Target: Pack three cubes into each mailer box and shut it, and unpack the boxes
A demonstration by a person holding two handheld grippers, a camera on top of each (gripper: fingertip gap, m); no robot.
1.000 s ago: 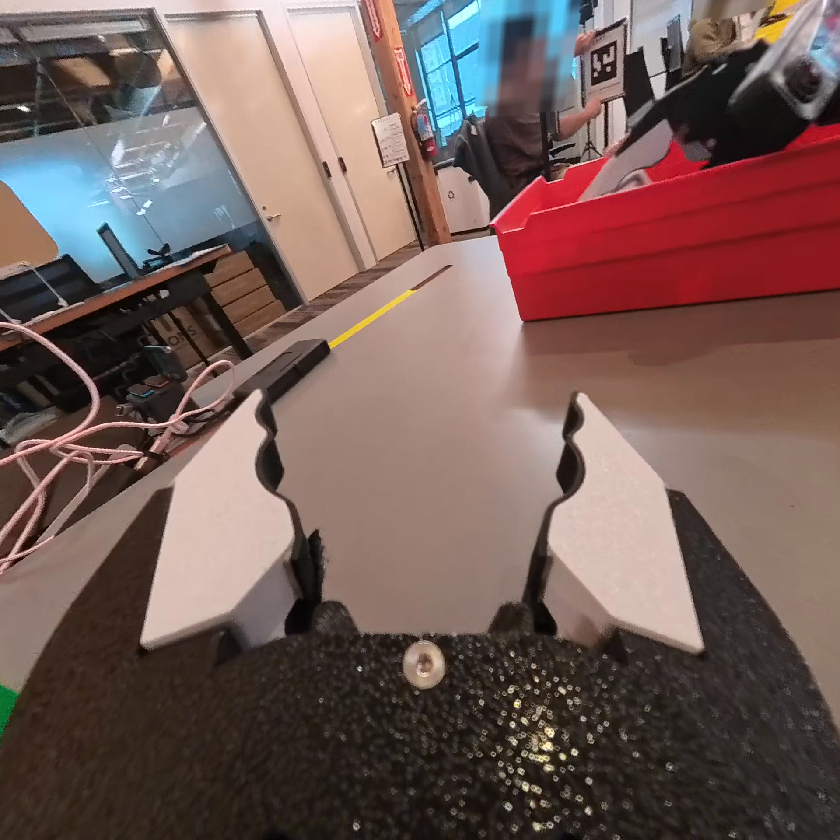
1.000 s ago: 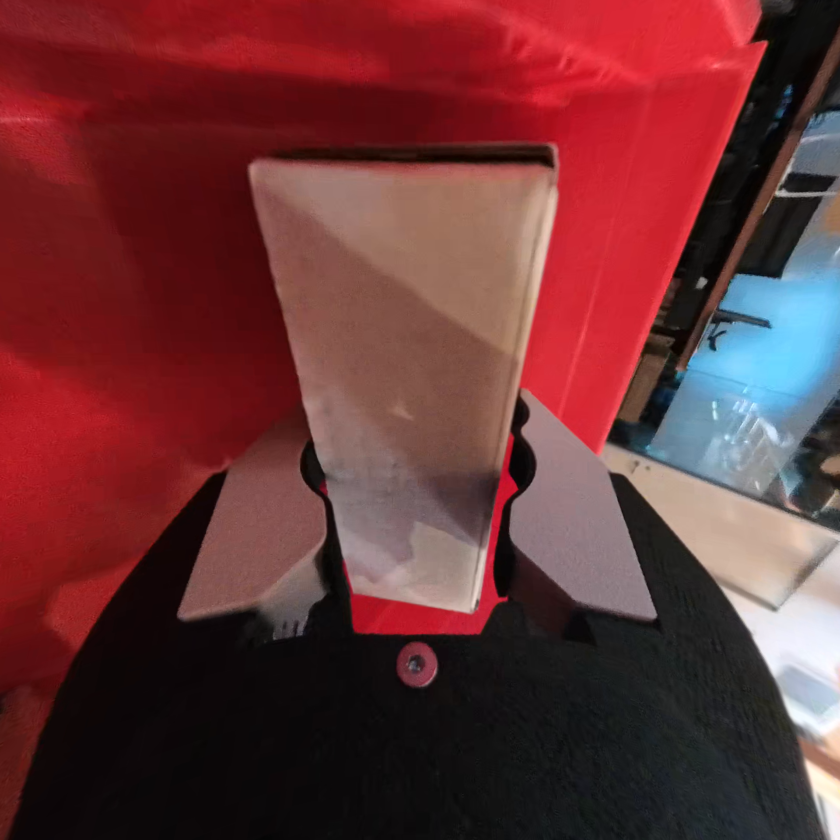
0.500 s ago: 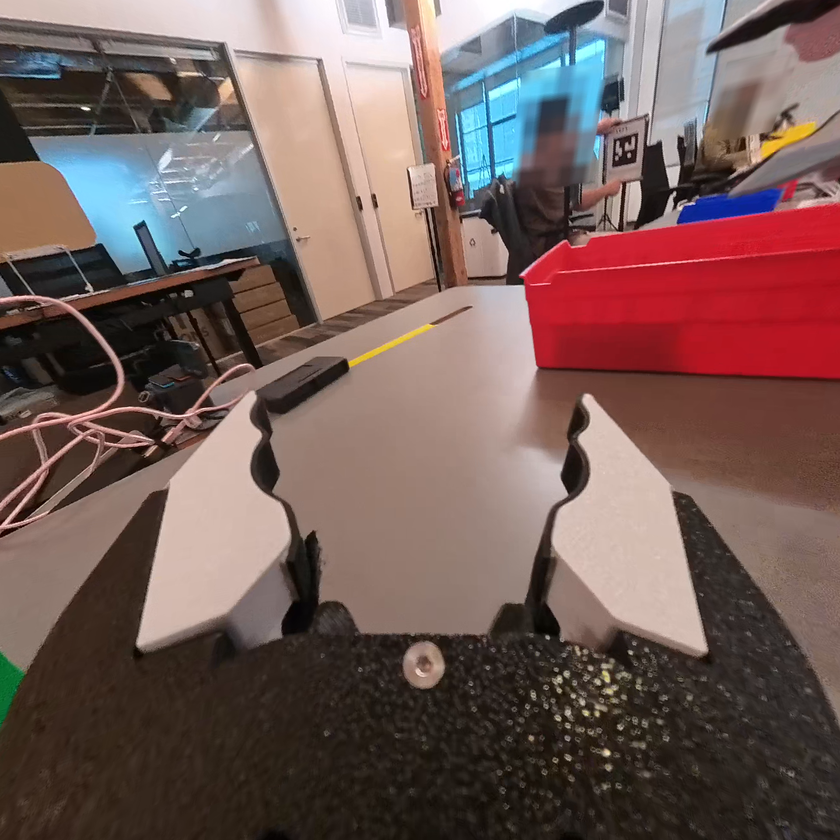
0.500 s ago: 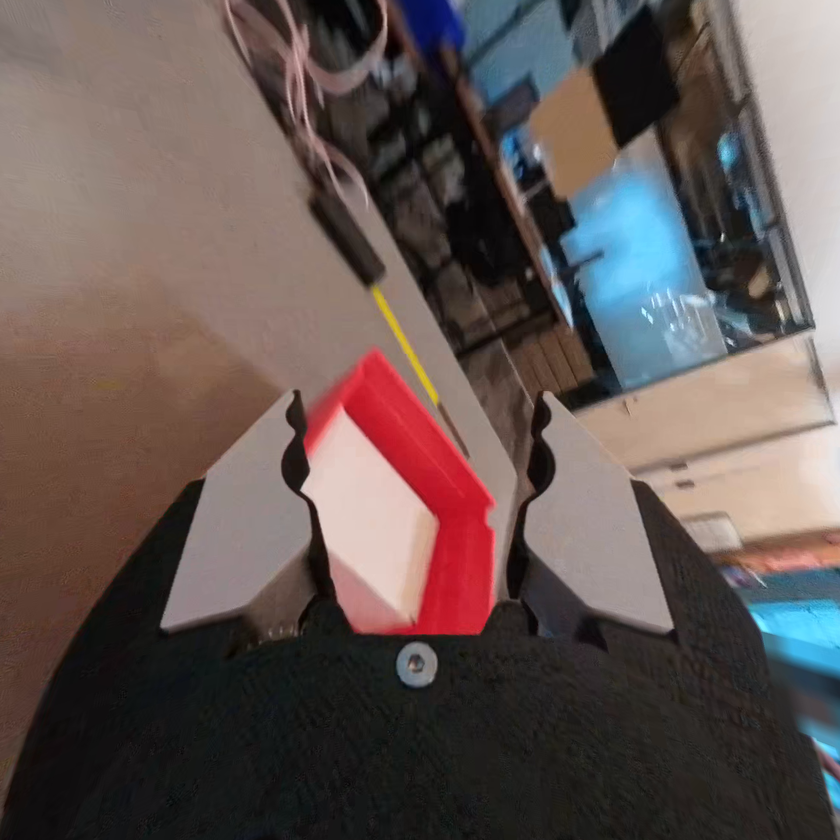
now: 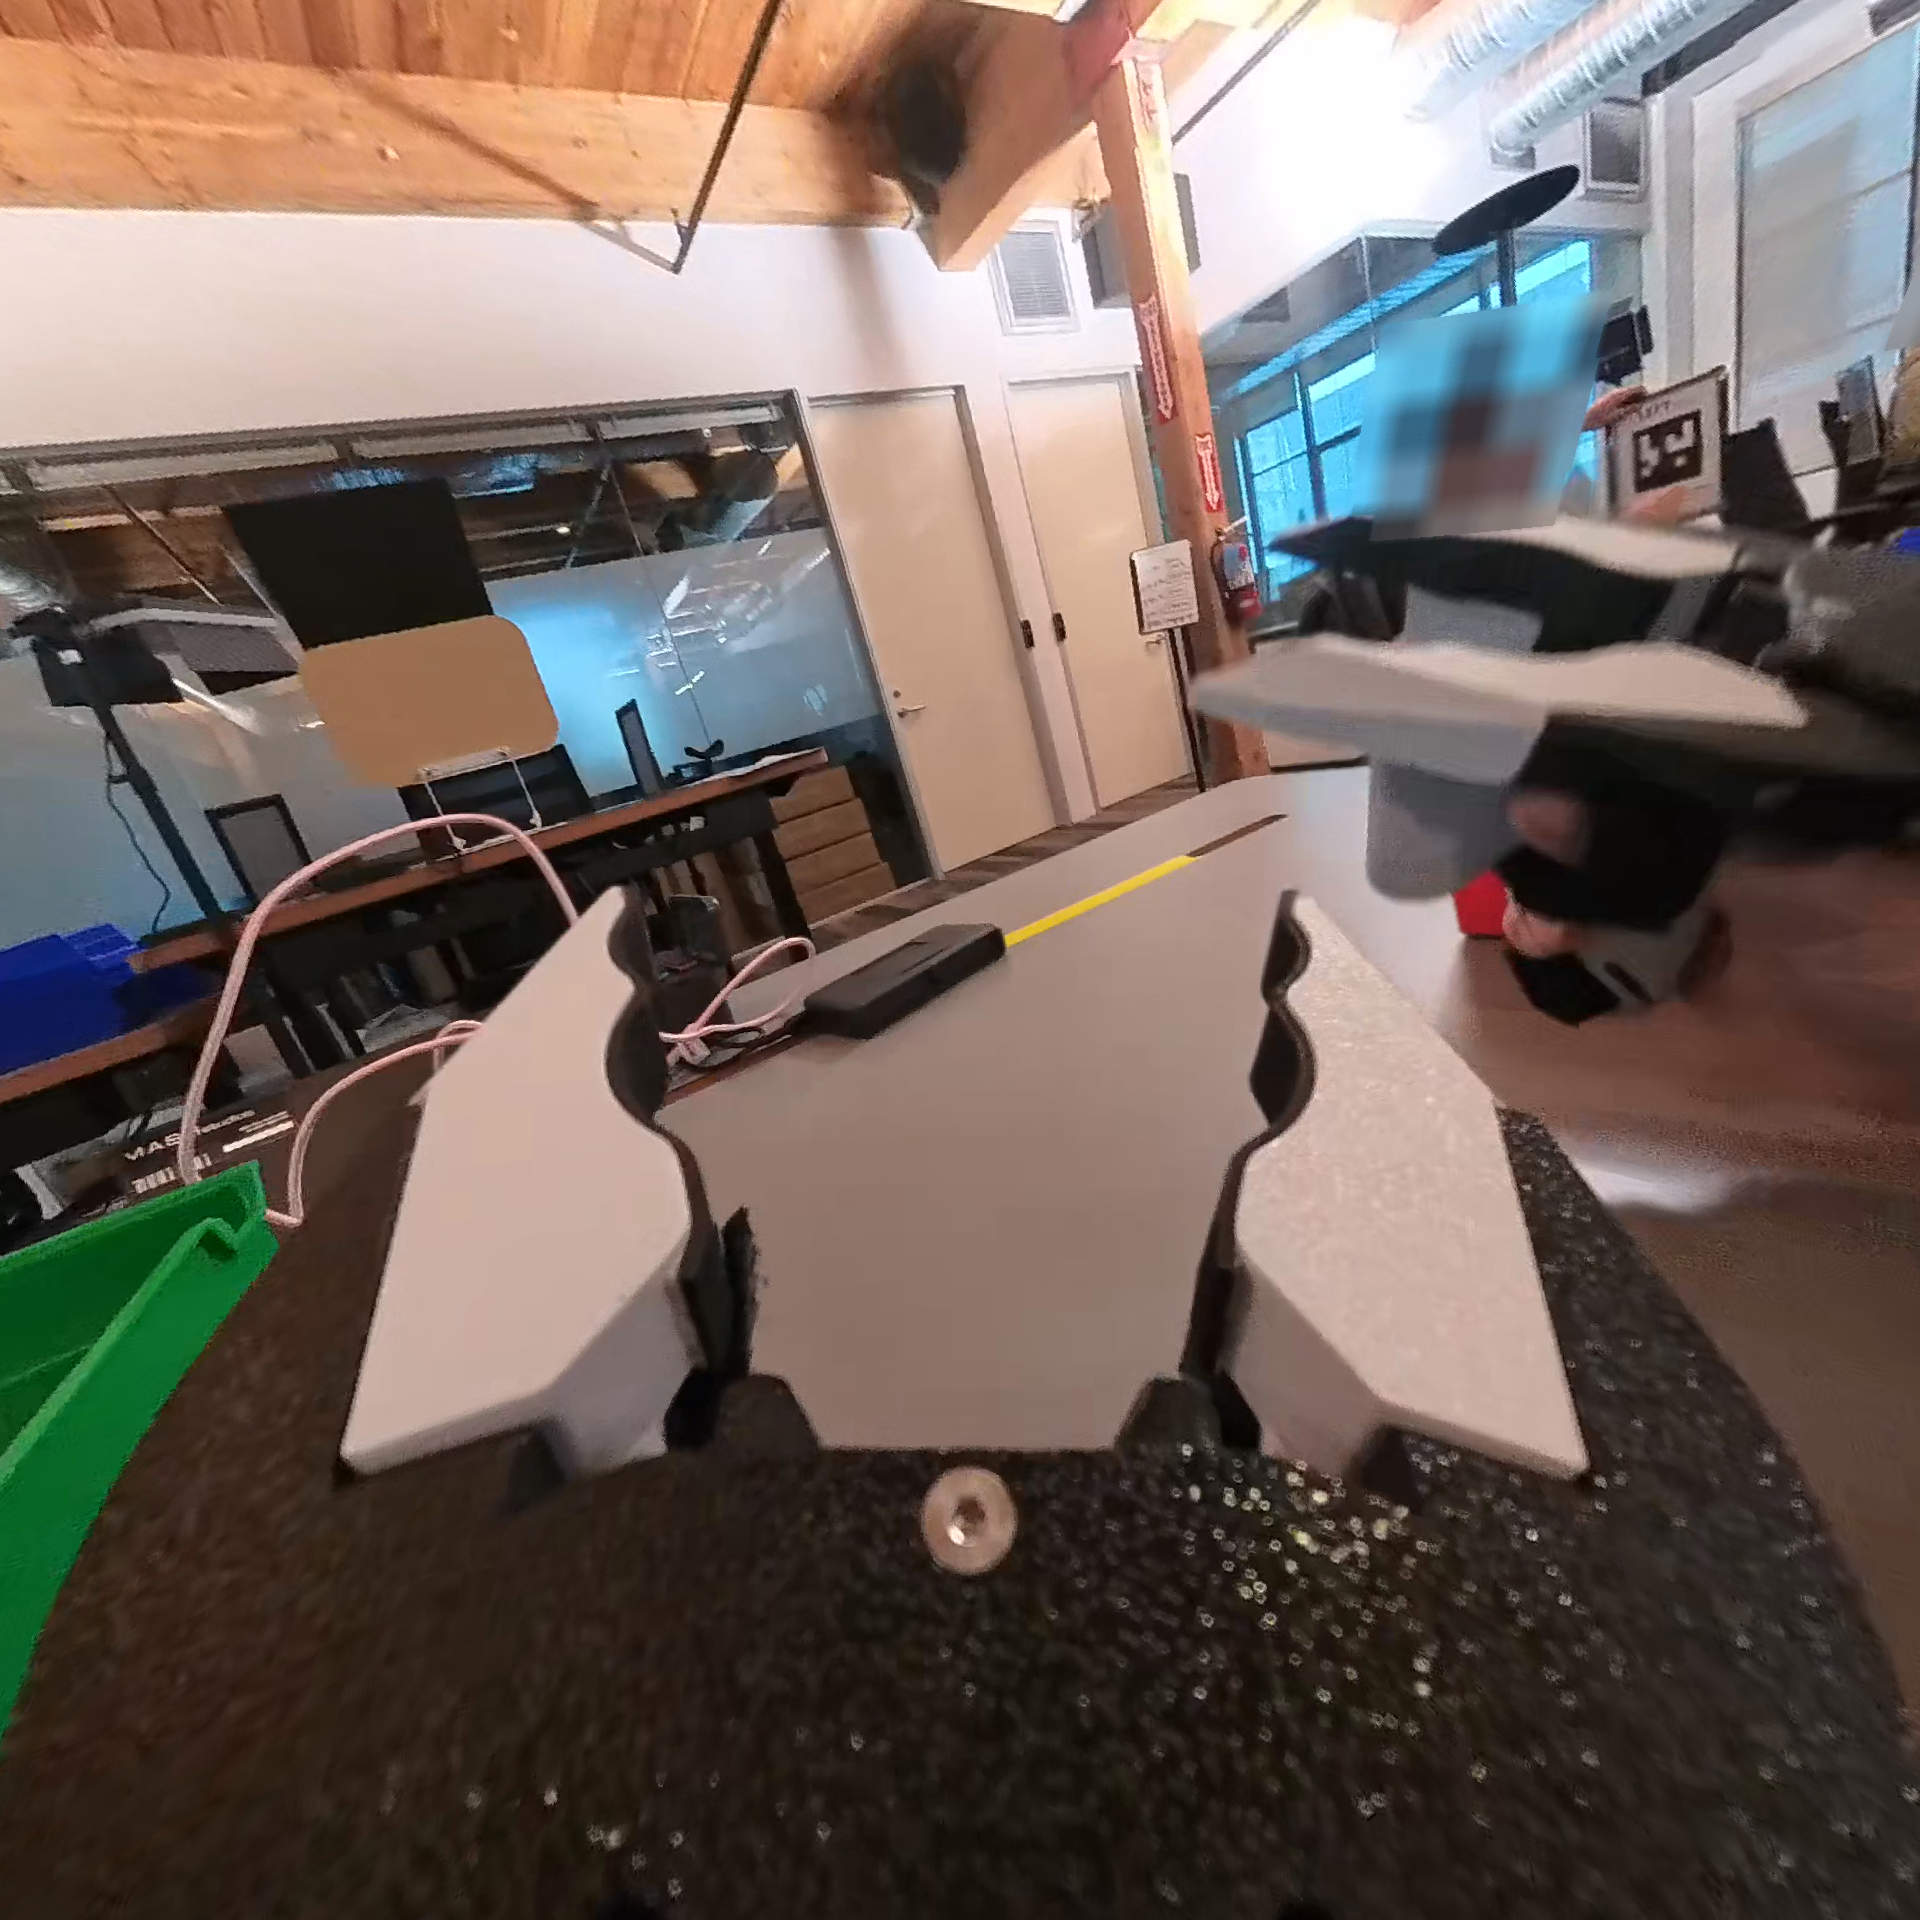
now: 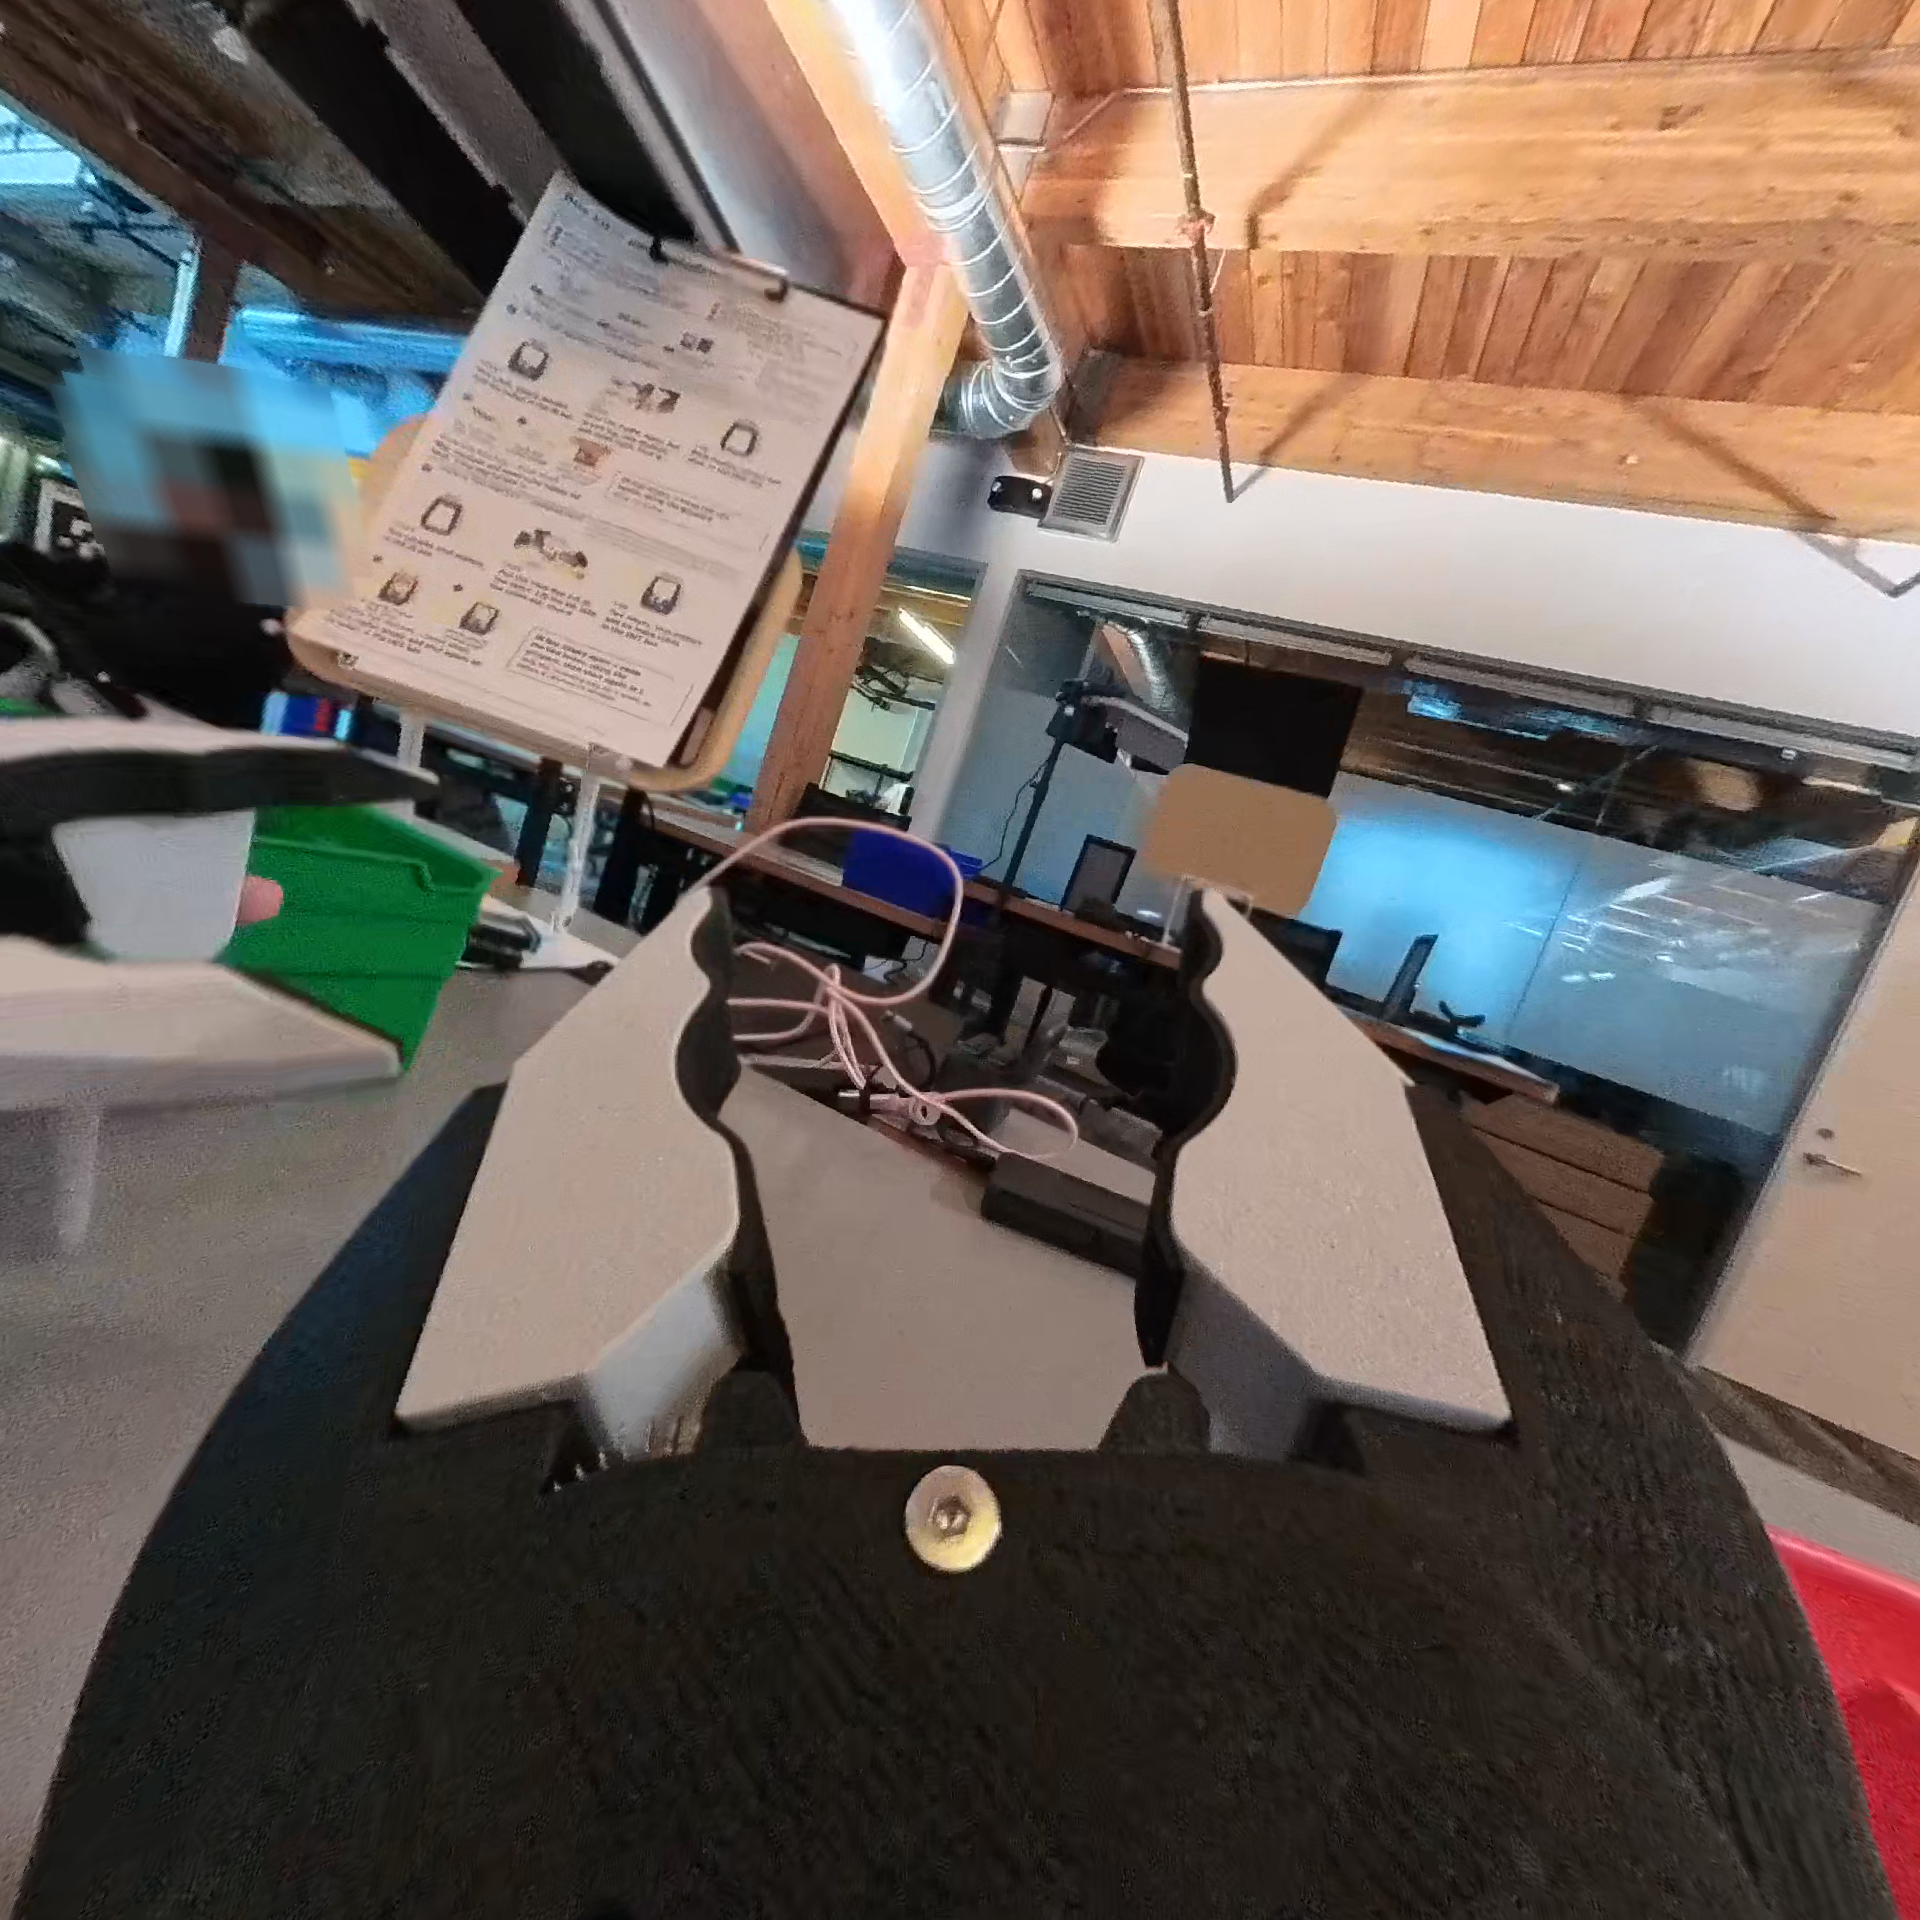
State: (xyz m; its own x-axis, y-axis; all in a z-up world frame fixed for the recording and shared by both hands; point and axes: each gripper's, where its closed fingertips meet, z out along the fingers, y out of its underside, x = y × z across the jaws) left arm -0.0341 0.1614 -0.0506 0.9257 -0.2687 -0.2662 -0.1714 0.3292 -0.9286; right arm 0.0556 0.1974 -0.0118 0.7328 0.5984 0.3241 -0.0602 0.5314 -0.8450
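Note:
No mailer box or cube is in view. My left gripper [image 5: 956, 914] is open and empty, held above the grey table [image 5: 966, 1195]. My right gripper [image 6: 958, 914] is open and empty too, raised above the table and pointing at the room. Each shows blurred in the other's view: the right gripper [image 5: 1299, 613] is at the upper right of the left wrist view. The left gripper [image 6: 405, 914] is at the left edge of the right wrist view. A corner of the red bin [image 6: 1860, 1662] shows at the lower right, and a small part of it [image 5: 1481, 914] shows behind the right gripper.
A green bin [image 5: 104, 1351] stands at the table's left and also shows in the right wrist view [image 6: 353, 935]. A black device [image 5: 904, 977] with a pink cable [image 5: 343, 883] lies at the far edge. A clipboard with a sheet [image 6: 603, 468] stands on a stand. A person is in the background.
A second ago my right gripper gripped a white mailer box inside the red bin. It let go, left the box in the bin, then lifted and swung out. My left gripper tilted upward.

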